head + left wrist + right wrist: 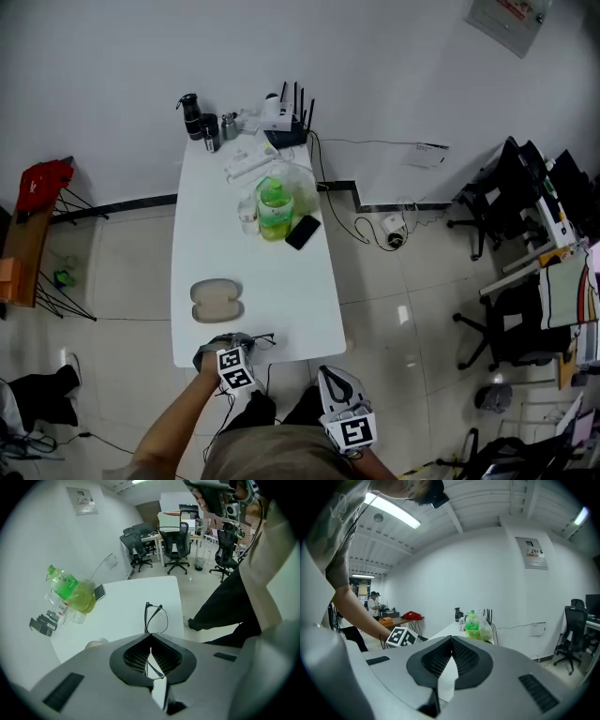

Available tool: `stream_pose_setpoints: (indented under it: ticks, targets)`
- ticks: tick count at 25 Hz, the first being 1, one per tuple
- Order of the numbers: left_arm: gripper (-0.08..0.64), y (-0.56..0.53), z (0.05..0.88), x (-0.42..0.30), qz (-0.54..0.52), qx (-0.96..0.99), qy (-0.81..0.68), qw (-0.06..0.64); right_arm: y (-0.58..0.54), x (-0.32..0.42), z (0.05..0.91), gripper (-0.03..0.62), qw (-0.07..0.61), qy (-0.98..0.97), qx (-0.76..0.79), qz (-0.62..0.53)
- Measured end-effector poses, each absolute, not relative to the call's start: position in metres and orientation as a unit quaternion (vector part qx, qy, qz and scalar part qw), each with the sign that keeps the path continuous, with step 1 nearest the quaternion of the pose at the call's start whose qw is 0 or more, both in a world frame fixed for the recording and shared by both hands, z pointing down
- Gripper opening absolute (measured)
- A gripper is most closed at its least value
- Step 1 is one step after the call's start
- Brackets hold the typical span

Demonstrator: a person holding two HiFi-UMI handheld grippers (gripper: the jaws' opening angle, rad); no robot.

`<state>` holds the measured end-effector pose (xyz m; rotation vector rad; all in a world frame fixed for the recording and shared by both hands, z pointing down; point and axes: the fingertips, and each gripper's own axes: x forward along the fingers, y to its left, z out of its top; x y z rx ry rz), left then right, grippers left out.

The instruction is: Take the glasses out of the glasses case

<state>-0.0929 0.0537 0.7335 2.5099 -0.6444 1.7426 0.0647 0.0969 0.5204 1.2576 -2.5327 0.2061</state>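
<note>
Head view looks down on a long white surface (281, 300) that is smooth, with round corners. The case (217, 301) lies open and flat on the near left part. It is two soft tan ovals side by side, well apart from the other things. The near half of the surface is mostly bare. The far half is crowded with a green plastic bottle (274, 208), a flat black phone (303, 232) just beside it, and a black box with sticks pointing up (286, 127) by the wall. The floor (394, 319) around it is shiny pale tile. Black chairs (506, 202) stand well off to the right.

The left claw (238, 339) is at the near edge of the surface, close to the case but not touching it. In the left gripper view the left claw (150, 636) is pinched tight on the glasses (156, 619). One thin side arm runs down between the dark ribbed pads (136, 656). The rest of the glasses stick out past the tips, over the near end of the surface. They have a thin black frame and clear lenses, and we see them from the side. I cannot tell if they touch the surface.

The right claw (330, 380) hangs off the surface, over the floor by the person's body. In the right gripper view the right claw (451, 638) is closed tip to tip, with nothing in it.
</note>
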Motion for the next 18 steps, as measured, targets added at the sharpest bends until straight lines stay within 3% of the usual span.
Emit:
stream_pose_setpoints:
  ticks: [18]
  targets:
    - [0.014, 0.04, 0.747, -0.043, 0.578, 0.772, -0.257, 0.056, 0.033, 0.11, 0.52, 0.011, 0.151, -0.937, 0.312, 0.049]
